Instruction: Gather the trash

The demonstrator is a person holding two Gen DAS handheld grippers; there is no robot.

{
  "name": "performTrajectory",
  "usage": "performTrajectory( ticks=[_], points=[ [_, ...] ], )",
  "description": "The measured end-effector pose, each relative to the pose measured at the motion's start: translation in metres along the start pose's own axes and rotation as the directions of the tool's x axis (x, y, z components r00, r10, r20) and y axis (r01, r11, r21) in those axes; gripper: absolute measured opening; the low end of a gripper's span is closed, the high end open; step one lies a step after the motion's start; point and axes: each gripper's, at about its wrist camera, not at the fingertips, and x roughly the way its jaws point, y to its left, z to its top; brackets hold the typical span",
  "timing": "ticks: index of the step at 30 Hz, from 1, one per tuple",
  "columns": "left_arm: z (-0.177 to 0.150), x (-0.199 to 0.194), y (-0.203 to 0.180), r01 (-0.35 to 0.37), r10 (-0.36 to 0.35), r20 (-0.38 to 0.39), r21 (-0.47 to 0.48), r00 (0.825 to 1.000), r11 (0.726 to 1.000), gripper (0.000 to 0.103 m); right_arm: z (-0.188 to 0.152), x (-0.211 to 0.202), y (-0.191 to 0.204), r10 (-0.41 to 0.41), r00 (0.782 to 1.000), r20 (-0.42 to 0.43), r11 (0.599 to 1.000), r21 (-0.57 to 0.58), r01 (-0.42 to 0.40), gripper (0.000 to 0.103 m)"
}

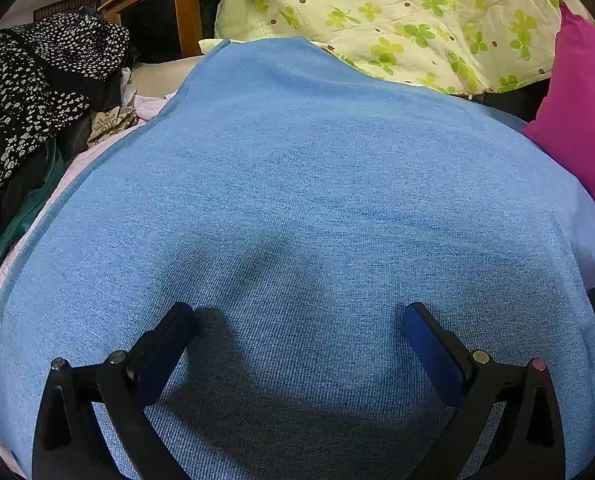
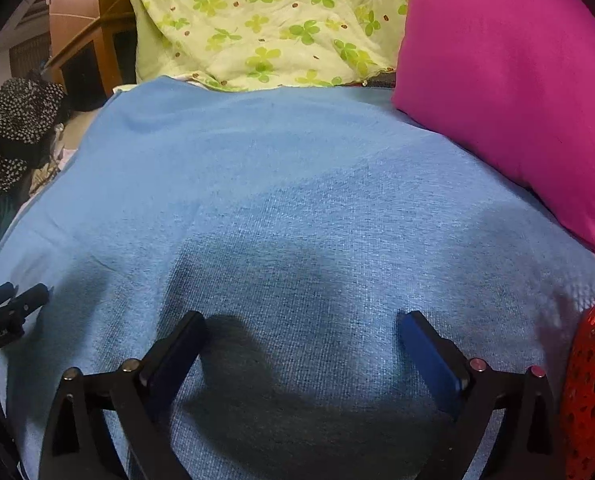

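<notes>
Trash itself cannot be made out in either wrist view; the only likely receptacle is a red perforated plastic basket (image 2: pixel 591 380) at the lower right edge of the right wrist view, sitting on the blue cloth just beside the right gripper (image 2: pixel 301 328). That gripper hangs over a light blue woven blanket (image 2: pixel 281 184) spread flat across a bed, its blue-padded jaws spread wide with nothing between them. The left gripper (image 1: pixel 297 320) is likewise splayed wide and empty above the same blanket (image 1: pixel 297 184), its tip also showing at the left edge of the right wrist view. Beyond the blanket lies a pale yellow quilt printed with green clover leaves (image 1: pixel 397 16), bunched toward the head of the bed. A bright magenta pillow (image 2: pixel 509 92) rests on the blanket's right side. To the left is a heap of clothing topped by a black garment with small white flowers (image 1: pixel 37 92), and behind it a brown wooden cabinet with dark panels (image 1: pixel 165 12).
</notes>
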Motion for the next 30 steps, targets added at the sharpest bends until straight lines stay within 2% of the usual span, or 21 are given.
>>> performTrajectory(
  ticks=[12,30],
  points=[
    [0.0,0.0,0.0,-0.001,0.001,0.0,0.001,1.0,1.0,0.103,0.008,0.009,0.005,-0.041,0.999,-0.029,0.999,0.024,0.042,0.103],
    [0.0,0.0,0.0,0.0,0.0,0.001,0.001,1.0,1.0,0.103,0.01,0.012,0.007,-0.051,0.998,-0.031,0.998,0.032,0.052,0.103]
  ],
)
